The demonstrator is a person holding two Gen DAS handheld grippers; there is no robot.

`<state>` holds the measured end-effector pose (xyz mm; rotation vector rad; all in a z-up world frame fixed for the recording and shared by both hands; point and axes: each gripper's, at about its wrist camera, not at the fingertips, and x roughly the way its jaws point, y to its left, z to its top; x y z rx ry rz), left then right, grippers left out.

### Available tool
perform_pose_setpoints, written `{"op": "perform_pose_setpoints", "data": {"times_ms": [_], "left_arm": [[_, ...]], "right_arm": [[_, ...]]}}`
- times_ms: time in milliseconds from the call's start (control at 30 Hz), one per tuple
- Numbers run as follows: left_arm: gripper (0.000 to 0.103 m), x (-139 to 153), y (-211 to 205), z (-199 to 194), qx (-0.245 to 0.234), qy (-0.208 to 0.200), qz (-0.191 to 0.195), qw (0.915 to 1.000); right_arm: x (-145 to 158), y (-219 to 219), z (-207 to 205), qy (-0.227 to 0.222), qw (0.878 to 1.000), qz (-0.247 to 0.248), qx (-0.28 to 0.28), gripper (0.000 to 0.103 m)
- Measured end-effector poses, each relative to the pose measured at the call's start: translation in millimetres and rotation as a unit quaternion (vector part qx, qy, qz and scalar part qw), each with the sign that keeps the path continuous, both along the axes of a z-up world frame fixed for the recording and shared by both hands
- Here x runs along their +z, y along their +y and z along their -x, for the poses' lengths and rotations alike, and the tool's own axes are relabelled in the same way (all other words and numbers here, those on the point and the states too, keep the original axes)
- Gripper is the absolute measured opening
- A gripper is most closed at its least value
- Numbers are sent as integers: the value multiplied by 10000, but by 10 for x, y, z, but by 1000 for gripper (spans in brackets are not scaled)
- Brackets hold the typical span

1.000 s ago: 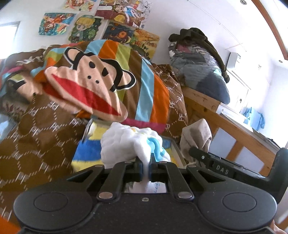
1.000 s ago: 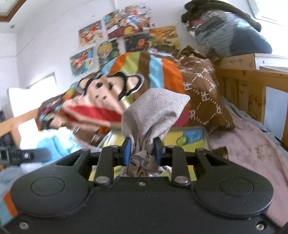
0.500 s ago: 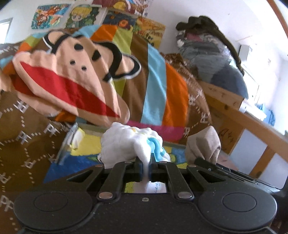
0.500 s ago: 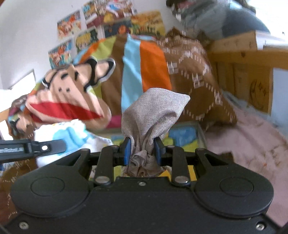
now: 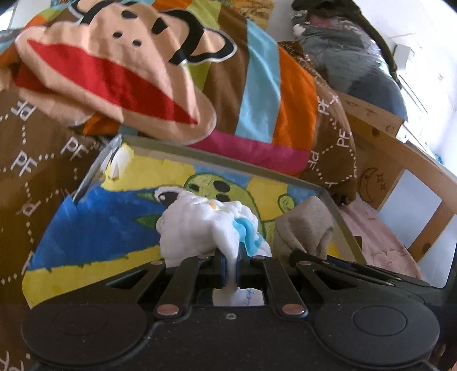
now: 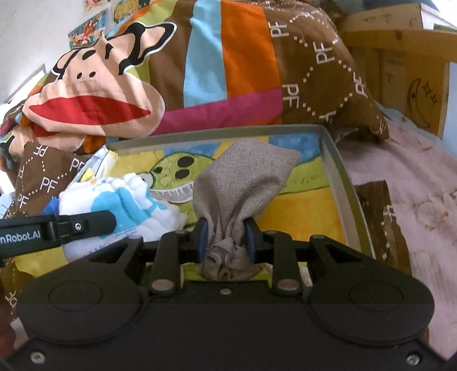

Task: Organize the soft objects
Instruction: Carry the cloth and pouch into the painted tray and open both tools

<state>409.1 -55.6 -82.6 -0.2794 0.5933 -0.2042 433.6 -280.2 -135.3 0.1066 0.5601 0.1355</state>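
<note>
- Left tongs (image 5: 230, 266) were clamped on the white cloth bundle (image 5: 205, 225); right tongs (image 6: 225, 234) were clamped on the grey pouch (image 6: 242, 177).
- Both bundles hung over the tray (image 6: 337, 171) on the bed, pouch nearer its right wall.

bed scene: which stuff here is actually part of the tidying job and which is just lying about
Part of the job:
- white and blue cloth, clamped in the left gripper
- grey fabric pouch, clamped in the right gripper
- tray with the cartoon lining

Just lying about:
- monkey quilt
- wooden bed frame
- wall posters
</note>
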Motion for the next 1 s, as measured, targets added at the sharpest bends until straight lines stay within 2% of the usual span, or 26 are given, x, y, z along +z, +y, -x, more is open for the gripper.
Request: {"op": "perform_pose_setpoints", "data": {"times_ms": [100, 133, 233, 300, 433, 567, 733, 800, 933, 1000], "left_arm": [[8, -43, 2, -18, 5, 144, -32, 9999], [11, -56, 5, -21, 21, 186, -43, 9998], [20, -69, 62, -23, 107, 320, 108, 9994], [21, -54, 109, -22, 198, 367, 168, 9990], [38, 0, 178, -9, 236, 493, 263, 9982], [57, 94, 195, 83, 247, 452, 178, 9985], [67, 257, 228, 284, 331, 228, 4, 9992], [71, 330, 247, 394, 420, 50, -34, 9991], [79, 493, 289, 672, 581, -368, -103, 9976], [84, 572, 306, 808, 646, -555, -134, 9963]], "right_arm": [[-77, -5, -49, 55, 10000, -16, 5, 24], [-58, -6, -62, 58, 10000, -22, -1, 27], [-14, 40, -28, 72, 10000, 19, -15, 32], [-3, 52, 1, 95, 9999, 35, 6, 33], [119, 67, 71, 92, 9999, 84, 33, 47], [236, 73, 160, -9, 9999, 163, 22, 60], [469, 70, 290, -116, 9999, 105, -22, 78], [571, 66, 407, -190, 9998, 77, -33, 80], [775, 58, 647, -595, 9982, -9, -26, 101], [896, 63, 775, -868, 9962, -14, -7, 102]]}}
